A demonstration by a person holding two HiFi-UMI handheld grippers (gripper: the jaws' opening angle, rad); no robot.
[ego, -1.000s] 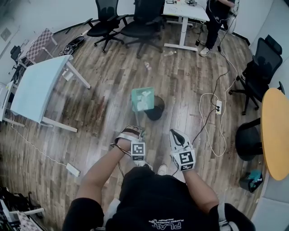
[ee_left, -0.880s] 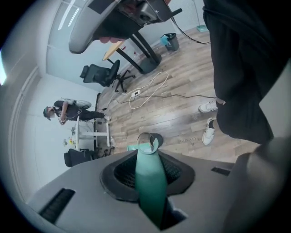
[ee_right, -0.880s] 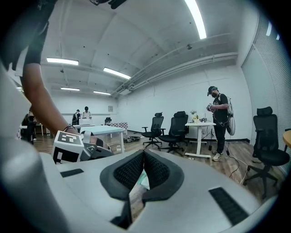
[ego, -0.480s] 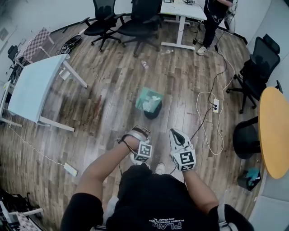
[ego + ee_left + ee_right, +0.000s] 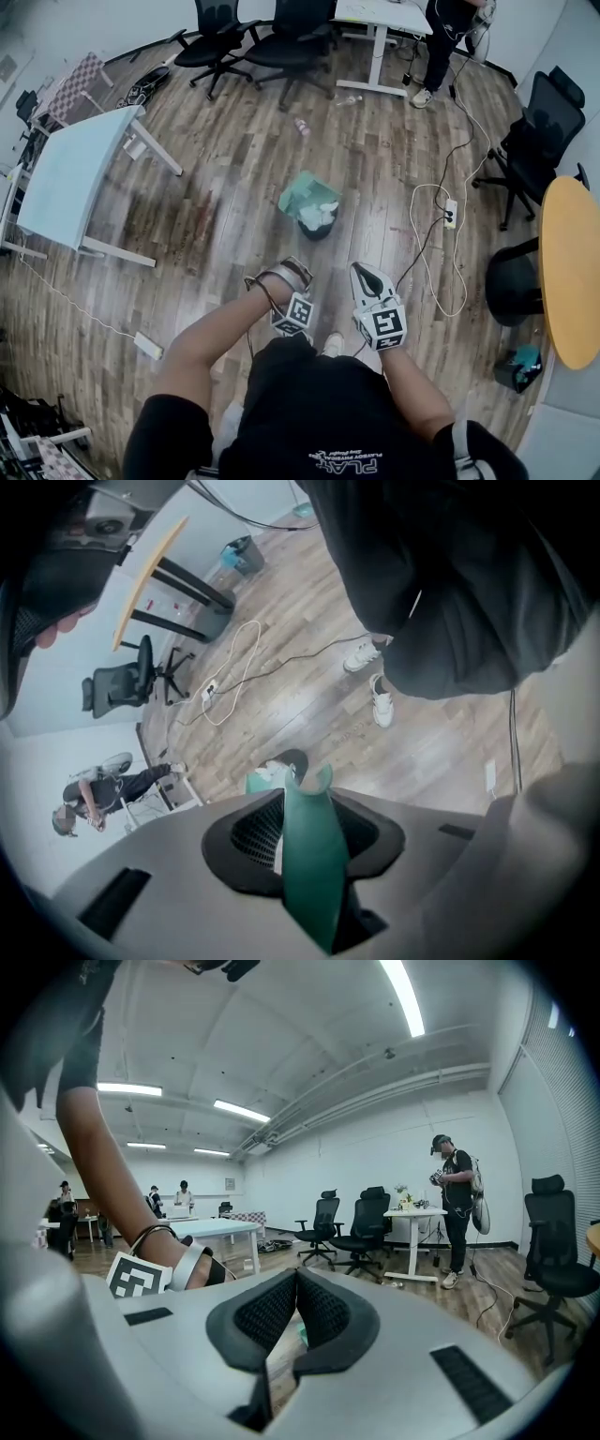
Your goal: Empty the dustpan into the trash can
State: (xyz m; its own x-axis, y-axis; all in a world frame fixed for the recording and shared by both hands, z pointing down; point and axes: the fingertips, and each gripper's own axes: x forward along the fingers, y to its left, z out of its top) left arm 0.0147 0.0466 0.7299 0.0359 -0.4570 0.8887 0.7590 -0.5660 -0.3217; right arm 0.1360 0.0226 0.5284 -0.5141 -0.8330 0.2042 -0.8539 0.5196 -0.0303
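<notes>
Left gripper (image 5: 305,803): I had its jaws clamped on the green handle (image 5: 314,874) of the dustpan, which ran up between the pads and out toward the floor.
Right gripper (image 5: 296,1279): its jaws were closed together and held nothing; I held it level, just beside the left one, pointing across the room.
Dustpan (image 5: 302,195): in the head view the green pan hung at the far end of the handle, tipped over the trash can, with its lower edge at or touching the rim.
Trash can (image 5: 321,231): a small black bin stood on the wood floor (image 5: 234,169), in front of my feet and well apart from the tables and chairs.
Waste (image 5: 323,210): pale crumpled scraps showed at the mouth of the bin; I could not tell whether they lay in the pan or already inside.
Step in hand: I judged this to be the tipping itself, well along, with the pan already above the opening.
How to do it well: I would roll the handle slowly in the left grip, so that the pan's lip stayed inside the rim as the tilt steepened, and hold it there until nothing more slid.
Grip: a long handle twists easily between two pads, so I would hold it firmly and avoid any jerk.
Risk: a lip outside the rim would drop scraps on the floor; a push against the light bin could tip it.
</notes>
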